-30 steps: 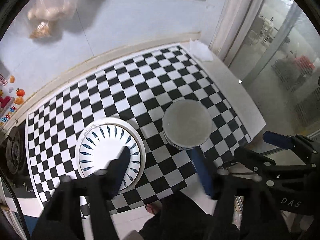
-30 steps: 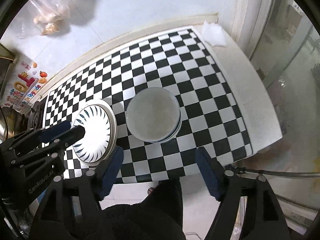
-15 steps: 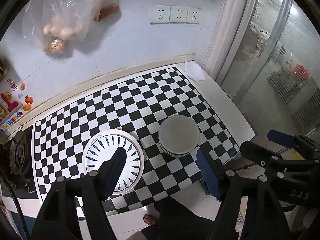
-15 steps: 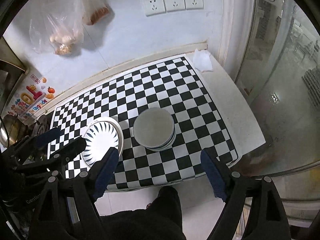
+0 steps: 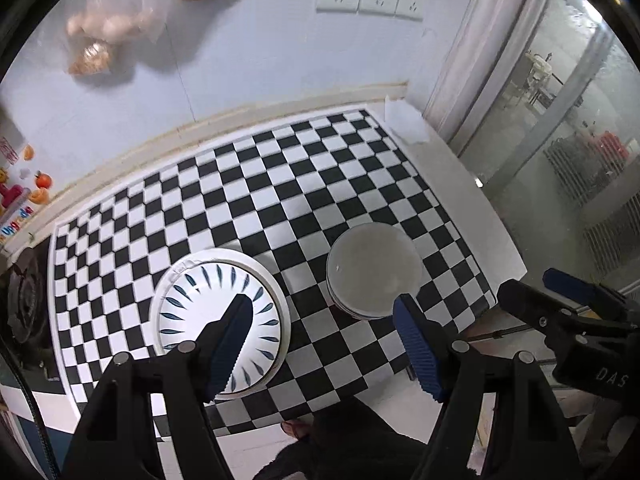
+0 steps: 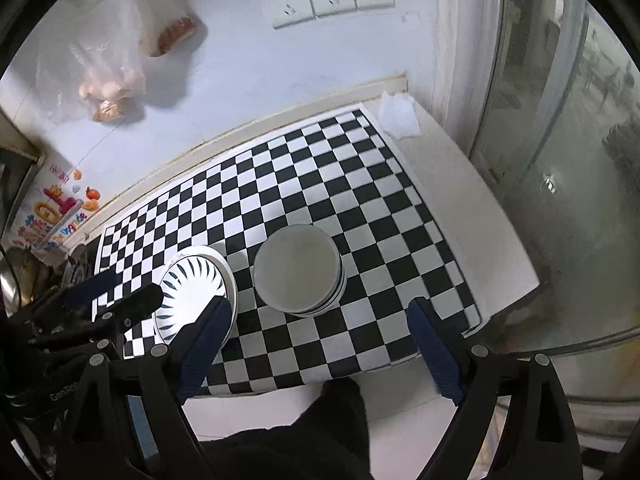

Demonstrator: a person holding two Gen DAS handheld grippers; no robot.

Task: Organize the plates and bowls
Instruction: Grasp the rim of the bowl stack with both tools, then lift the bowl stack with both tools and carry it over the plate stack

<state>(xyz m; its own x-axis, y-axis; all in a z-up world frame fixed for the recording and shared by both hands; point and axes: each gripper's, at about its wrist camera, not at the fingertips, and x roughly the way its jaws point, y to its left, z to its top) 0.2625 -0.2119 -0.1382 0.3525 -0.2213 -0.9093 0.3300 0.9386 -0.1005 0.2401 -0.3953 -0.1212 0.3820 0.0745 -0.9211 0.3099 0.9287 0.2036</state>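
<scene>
A gas burner sits at the far left edge of the desk, well left of both sets of fingers. Next comes the checkered mat that covers most of the desk top. On it, under the left finger of the left gripper, lies the white plate with blue leaf marks; in the right wrist view the same plate lies just left of that tool's left finger. The left gripper's fingers stand apart at a middling width, above the mat, with nothing between them. Just right of the plate, apart from it, stands the stack of grey bowls, ahead of the left gripper's right finger and, in the right wrist view, ahead of the gap between the fingers of the right gripper. The right gripper's fingers are wide and opening, empty. Further right, a crumpled white tissue lies at the desk's far corner by the glass door.
</scene>
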